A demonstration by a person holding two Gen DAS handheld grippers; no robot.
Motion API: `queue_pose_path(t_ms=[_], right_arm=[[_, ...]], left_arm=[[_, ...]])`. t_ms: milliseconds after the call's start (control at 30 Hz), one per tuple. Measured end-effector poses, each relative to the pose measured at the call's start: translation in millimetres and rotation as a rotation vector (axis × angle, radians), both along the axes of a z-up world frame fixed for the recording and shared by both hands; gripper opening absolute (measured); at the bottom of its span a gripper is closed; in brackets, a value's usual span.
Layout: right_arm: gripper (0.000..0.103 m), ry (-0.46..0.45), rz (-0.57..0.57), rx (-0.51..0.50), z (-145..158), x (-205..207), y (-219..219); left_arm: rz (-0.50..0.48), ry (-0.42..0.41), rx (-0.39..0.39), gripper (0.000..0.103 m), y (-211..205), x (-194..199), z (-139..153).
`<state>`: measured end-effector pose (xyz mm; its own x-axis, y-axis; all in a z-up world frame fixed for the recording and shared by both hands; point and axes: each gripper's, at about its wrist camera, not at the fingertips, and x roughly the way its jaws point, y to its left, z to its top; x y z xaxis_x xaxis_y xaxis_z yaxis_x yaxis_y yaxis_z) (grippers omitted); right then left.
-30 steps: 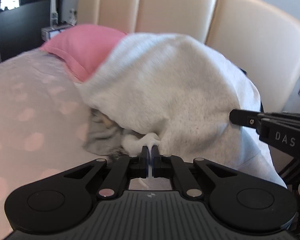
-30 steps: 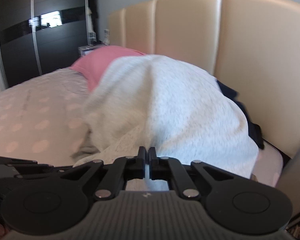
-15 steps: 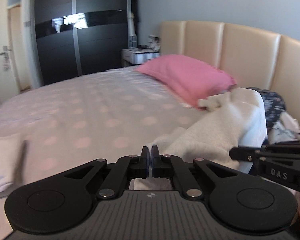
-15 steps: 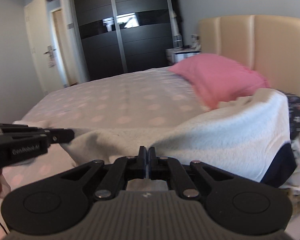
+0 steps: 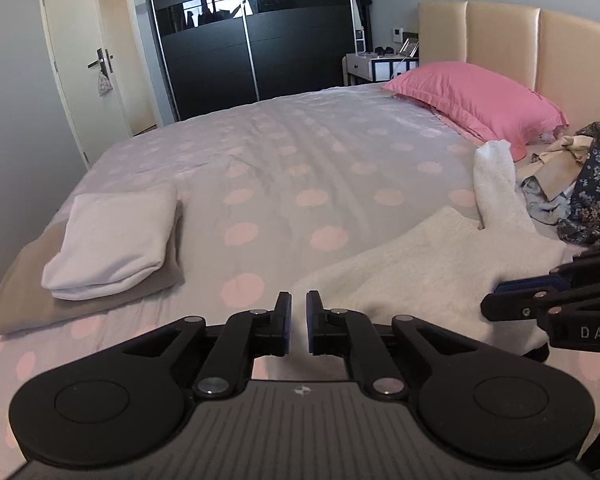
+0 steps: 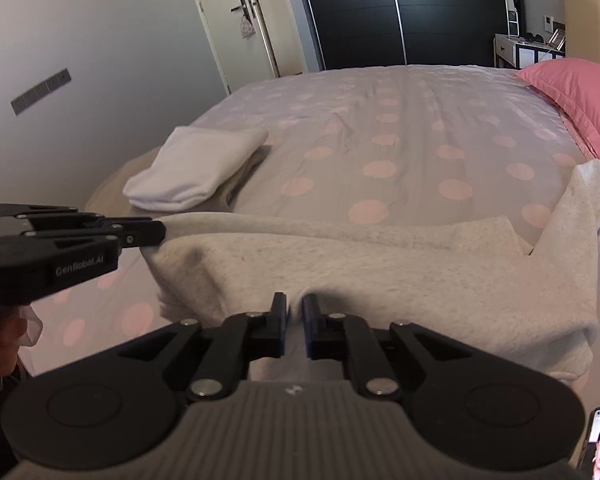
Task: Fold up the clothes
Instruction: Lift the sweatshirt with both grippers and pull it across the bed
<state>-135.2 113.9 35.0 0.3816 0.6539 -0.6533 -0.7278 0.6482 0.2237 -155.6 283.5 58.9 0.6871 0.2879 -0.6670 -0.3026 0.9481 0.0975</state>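
A second ago the pale grey sweatshirt (image 6: 380,280) hung bunched in front of the headboard with both pairs of jaws pinched tight on it. It is now spread on the dotted bedspread (image 5: 300,152). The left gripper (image 5: 299,322) has its jaws narrowly parted with only bedspread showing between them. The right gripper (image 6: 296,326) is parted just as narrowly at the hem, which lies directly ahead of its jaws.

There is one sweatshirt. Two folded pieces lie ahead-left of the left jaws, a white one (image 5: 112,240) on a beige one (image 5: 24,300). One pink pillow (image 5: 476,100) lies far ahead-right, beside a heap of loose clothes (image 5: 572,184) too tangled to count.

The sweatshirt is fleecy and lies mostly flat, with one sleeve (image 5: 496,188) stretching away from the jaws towards the pillow.
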Motion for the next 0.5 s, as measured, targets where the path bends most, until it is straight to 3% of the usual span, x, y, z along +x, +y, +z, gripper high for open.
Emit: queue_pose_path(t_ms=[33, 67, 100, 167, 300, 500], right_arm=[[0.026, -0.005, -0.001, -0.010, -2, 2, -5], [0.040, -0.016, -0.004, -0.021, -3, 4, -10], [0.045, -0.030, -0.006, -0.033, -4, 5, -15], [0.045, -0.051, -0.011, -0.052, -5, 13, -28], [0.059, -0.075, -0.057, -0.134, -14, 32, -61], [0.063, -0.019, -0.152, -0.319, -63, 85, -112]], left_arm=[[-0.007, -0.002, -0.008, 0.020, -2, -3, -3], [-0.014, -0.003, -0.016, 0.030, -5, -5, -5], [-0.022, -0.005, -0.024, 0.036, -7, -8, -8], [-0.036, -0.008, -0.041, 0.052, -11, -13, -13], [-0.065, -0.015, -0.073, 0.062, -21, -24, -23], [-0.083, 0.121, -0.142, 0.062, -38, -20, -72]])
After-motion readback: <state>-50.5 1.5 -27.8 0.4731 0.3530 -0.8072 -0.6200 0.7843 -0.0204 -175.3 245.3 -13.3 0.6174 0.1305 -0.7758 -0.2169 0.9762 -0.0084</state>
